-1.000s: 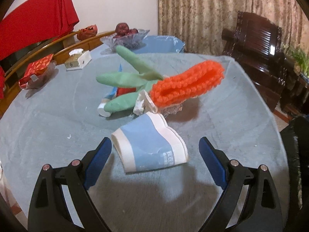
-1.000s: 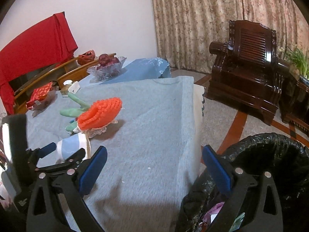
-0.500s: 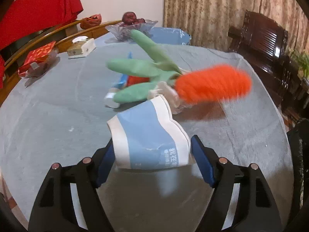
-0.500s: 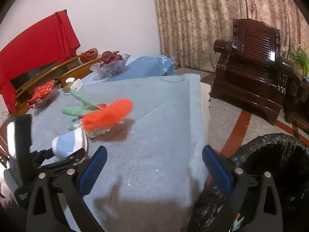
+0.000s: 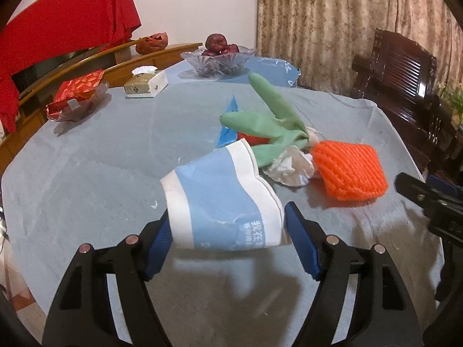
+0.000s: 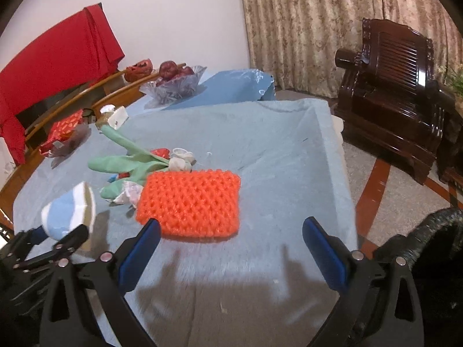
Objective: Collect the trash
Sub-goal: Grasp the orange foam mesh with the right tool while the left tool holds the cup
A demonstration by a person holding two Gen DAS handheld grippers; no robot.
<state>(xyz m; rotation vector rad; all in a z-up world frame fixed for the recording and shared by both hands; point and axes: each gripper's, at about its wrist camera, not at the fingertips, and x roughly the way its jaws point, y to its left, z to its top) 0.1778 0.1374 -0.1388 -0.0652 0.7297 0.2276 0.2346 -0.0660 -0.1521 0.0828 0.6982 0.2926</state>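
Only the right view shows the bin bag (image 6: 434, 231); left gripper (image 5: 228, 231) clamps the paper cup (image 5: 220, 199), right gripper (image 6: 231, 248) spread wide, base hidden.

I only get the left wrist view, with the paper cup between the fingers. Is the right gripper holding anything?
Observer: No. The right gripper is open with nothing between its fingers; the orange foam net lies flat on the table just ahead of it.
Operator: I can't see a bin. Where is one?
Observer: A black trash bag sits on the floor past the table edge, on the right gripper's right.
Operator: Is the cup off the table?
Observer: It looks so: from the side, the paper cup hangs above the table with its shadow beside it.
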